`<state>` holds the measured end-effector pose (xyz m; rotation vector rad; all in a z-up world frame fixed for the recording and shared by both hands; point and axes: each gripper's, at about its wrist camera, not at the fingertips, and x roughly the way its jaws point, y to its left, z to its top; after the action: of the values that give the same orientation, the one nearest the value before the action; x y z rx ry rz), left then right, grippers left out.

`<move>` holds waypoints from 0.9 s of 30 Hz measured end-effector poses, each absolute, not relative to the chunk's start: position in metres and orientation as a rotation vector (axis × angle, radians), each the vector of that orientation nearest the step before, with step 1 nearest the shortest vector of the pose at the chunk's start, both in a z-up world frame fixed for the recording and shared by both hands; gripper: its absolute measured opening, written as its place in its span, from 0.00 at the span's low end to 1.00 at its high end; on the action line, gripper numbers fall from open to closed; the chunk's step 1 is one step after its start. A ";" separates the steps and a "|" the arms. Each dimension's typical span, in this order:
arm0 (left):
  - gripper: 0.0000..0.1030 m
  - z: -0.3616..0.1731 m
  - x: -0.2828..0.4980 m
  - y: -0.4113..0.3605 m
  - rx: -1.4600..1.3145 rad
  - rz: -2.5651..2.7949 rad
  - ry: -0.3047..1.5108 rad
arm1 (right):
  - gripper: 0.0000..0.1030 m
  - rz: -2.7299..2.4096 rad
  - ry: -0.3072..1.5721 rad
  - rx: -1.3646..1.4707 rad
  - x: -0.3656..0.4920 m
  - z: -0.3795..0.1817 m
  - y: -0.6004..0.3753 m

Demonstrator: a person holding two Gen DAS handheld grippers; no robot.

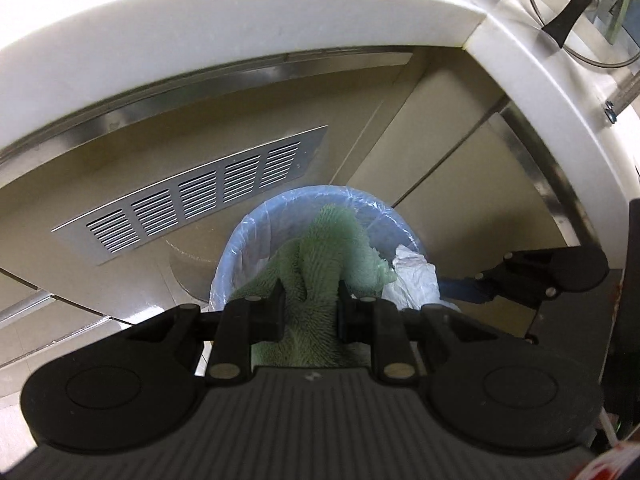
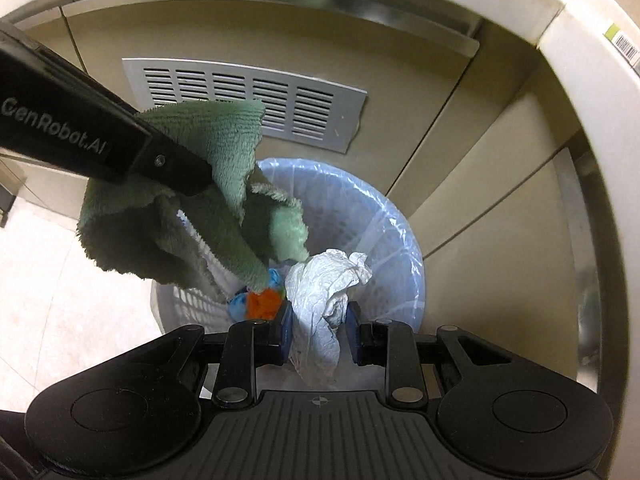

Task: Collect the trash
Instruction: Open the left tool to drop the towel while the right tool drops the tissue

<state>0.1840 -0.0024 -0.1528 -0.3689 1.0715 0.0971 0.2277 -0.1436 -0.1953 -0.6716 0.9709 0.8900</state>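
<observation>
Trash first: fuzzy green terry cloth [image 1: 320,256] sits centre of left wrist view, pinched in my left gripper [image 1: 311,312], jaws narrow w/ fabric bunched btwn them, hanging over the white mesh wastebasket w/ clear blue plastic liner [image 1: 240,240]. Silver slotted vent panel [image 1: 192,196] is on beige cabinet wall at mid-left. Right of the cloth, crumpled white paper wad [image 2: 324,292] is clamped in my right gripper [image 2: 318,332], blue pads [image 2: 353,320] close together on it, above basket's lower centre. Orange-and-blue scrap [image 2: 260,300] lies inside basket, just left of the wad.
</observation>
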 end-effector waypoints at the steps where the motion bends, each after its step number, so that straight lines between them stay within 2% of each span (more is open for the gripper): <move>1: 0.19 -0.154 0.185 -0.003 -0.373 0.098 1.073 | 0.27 0.890 0.974 -0.670 0.228 -0.196 -0.144; 11: 0.21 -0.159 0.194 -0.004 -0.367 0.093 1.085 | 0.27 0.882 0.978 -0.651 0.236 -0.203 -0.142; 12: 0.24 -0.159 0.195 -0.004 -0.363 0.094 1.085 | 0.27 0.883 0.977 -0.650 0.236 -0.203 -0.142; 13: 0.34 -0.160 0.195 -0.003 -0.362 0.094 1.085 | 0.27 0.884 0.977 -0.650 0.236 -0.202 -0.142; 15: 0.44 -0.160 0.194 -0.003 -0.373 0.086 1.084 | 0.27 0.885 0.979 -0.651 0.236 -0.202 -0.141; 27: 0.44 -0.162 0.183 0.003 -0.338 0.129 1.105 | 0.27 0.897 0.981 -0.644 0.236 -0.198 -0.142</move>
<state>0.1827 0.0031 -0.1624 -0.3385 1.1050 0.1287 0.2360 -0.1420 -0.1983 -0.6435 0.9813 0.8973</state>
